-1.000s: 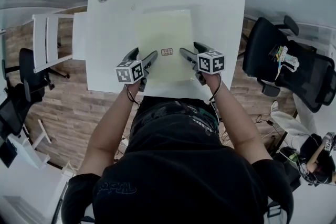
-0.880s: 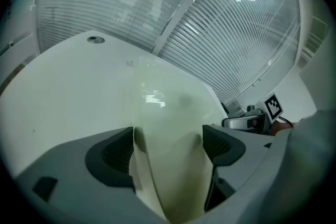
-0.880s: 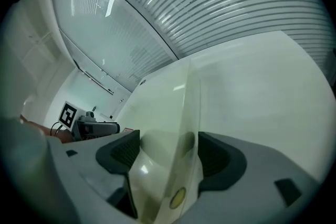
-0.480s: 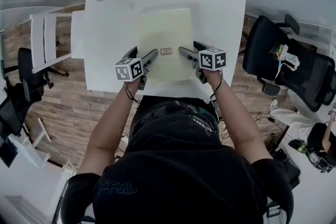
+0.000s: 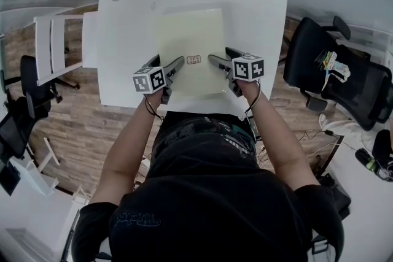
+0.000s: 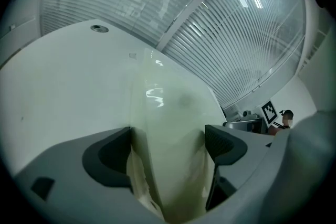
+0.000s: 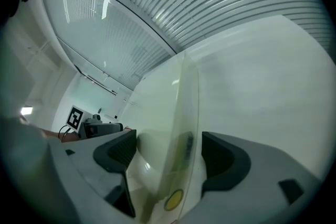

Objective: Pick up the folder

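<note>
While the thin, glossy, pale yellow folder (image 5: 190,40) lies on the smooth white table (image 5: 129,27), the left tongs (image 5: 167,72) straddle its near left edge and the right tongs (image 5: 221,64) its near right edge. Both are opening wide, the sheet loose between their pads. Only the right gripper view shows a round yellow spot (image 7: 173,199) on the folder.

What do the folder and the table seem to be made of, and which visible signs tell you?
The folder looks like thin plastic, pale yellow-green and glossy: highlights glint on it and its edge is translucent. The table is white and smooth, perhaps laminate; its core is hidden.
</note>
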The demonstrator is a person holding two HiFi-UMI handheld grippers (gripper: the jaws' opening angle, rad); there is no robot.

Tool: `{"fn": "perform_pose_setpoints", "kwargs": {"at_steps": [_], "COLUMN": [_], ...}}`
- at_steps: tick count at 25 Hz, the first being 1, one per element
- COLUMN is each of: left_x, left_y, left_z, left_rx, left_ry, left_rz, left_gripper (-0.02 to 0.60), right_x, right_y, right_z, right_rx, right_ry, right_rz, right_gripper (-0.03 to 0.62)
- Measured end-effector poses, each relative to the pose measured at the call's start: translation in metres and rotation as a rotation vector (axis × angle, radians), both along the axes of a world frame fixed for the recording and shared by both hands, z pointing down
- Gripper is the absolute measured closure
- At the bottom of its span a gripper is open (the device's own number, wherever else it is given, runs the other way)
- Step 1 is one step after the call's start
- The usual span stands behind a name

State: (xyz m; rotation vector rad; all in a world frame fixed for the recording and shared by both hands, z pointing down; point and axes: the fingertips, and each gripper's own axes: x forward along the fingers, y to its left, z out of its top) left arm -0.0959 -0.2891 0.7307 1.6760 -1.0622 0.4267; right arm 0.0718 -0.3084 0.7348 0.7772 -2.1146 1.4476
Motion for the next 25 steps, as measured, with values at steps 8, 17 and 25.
{"fn": "perform_pose_setpoints", "kwargs": {"at_steps": [8, 17, 25], "left_x": [0.003, 0.005, 0.002], "left_y": [-0.001, -0.002, -0.009], "left_z": [0.002, 0.001, -0.012], "left_rx": [-0.001, -0.010, 0.021], "left_ry": [0.027, 0.014, 0.000], "left_rz": [-0.006, -0.008, -0.016], "left_gripper": [0.141, 0.143, 0.141], "right_x": [-0.005, -0.002, -0.011], "right_y": [0.001, 0.002, -0.002], "right_z": [0.000, 0.002, -0.014], "right_rx": [-0.008, -0.018, -0.001], "right_ry": [-0.013, 0.017, -0.007], "right_rz": [-0.004, 0.001, -0.024], "right_gripper": [0.227, 0.229, 0.229]}}
